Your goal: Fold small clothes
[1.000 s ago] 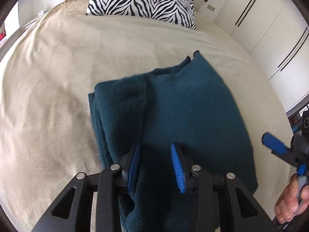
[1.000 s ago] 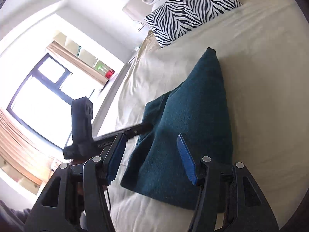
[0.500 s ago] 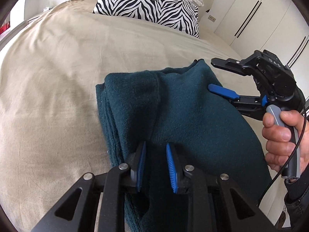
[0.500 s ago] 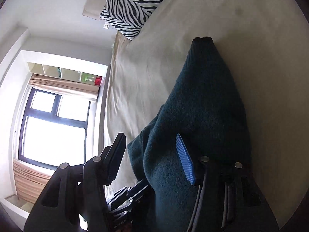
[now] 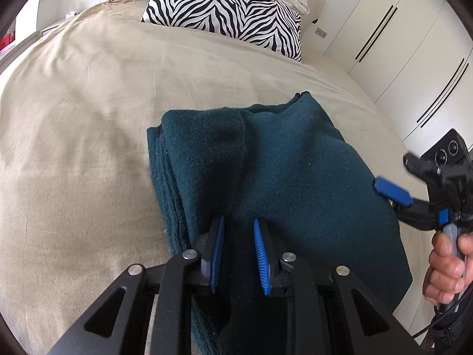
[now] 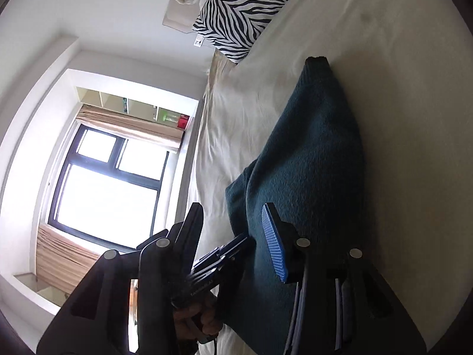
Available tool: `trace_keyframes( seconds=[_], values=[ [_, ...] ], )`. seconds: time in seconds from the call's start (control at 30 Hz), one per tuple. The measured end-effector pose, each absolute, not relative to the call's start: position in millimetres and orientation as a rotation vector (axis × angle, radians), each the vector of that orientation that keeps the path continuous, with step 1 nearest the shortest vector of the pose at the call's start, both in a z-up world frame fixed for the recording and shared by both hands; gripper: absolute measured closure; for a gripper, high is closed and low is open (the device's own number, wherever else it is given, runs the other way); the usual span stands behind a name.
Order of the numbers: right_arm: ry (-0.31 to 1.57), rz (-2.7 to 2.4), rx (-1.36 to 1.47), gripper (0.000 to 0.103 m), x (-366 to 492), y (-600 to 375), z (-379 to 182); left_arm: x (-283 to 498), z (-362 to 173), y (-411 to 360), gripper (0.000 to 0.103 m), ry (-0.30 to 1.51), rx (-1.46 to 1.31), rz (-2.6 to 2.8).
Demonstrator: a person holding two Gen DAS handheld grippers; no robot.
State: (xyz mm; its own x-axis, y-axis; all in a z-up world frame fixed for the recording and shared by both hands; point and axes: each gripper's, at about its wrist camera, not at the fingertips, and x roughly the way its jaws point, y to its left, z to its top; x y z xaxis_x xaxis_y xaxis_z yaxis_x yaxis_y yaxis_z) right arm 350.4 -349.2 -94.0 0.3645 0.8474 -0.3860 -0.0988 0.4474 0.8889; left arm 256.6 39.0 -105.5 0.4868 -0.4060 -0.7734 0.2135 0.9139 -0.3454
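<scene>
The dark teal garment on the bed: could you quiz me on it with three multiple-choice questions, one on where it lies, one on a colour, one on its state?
1. Where does the teal garment lie?
A. on the beige bed cover
B. on the floor
C. on the striped pillow

2. What colours are the pillow at the head of the bed?
A. red and yellow
B. black and white
C. plain green

3. How is the garment?
A. hung up
B. rolled into a ball
C. folded in layers

Answers: 1 A, the bed cover surrounds it; 2 B, it has zebra stripes; 3 C, stacked edges show along its left side, near the left claw. The right claw is closing at its other side.
</scene>
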Motion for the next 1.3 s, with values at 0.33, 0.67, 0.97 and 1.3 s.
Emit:
trace_keyframes(
  seconds=[0.33, 0.67, 0.97, 1.3],
  values=[
    [1.014, 0.746, 0.919, 0.061, 277.0, -374.5, -100.4, 255.5, -104.2, 33.3, 0.079, 0.984, -0.185, -0.362],
    [1.119, 0.732, 0.819, 0.058, 225.7, -360.8, -141.2, 254.2, -104.0, 33.2, 0.079, 0.978, -0.180, -0.367],
    [1.066, 0.683, 0.767, 0.056, 198.6, -373.6, -100.3, 250.2, -96.4, 48.2, 0.079, 0.966, -0.279, -0.386],
    [1.029, 0.537, 0.728, 0.038, 272.6, -395.7, -81.4, 245.2, -85.1, 97.2, 0.050, 0.997, -0.439, -0.313]
  ],
)
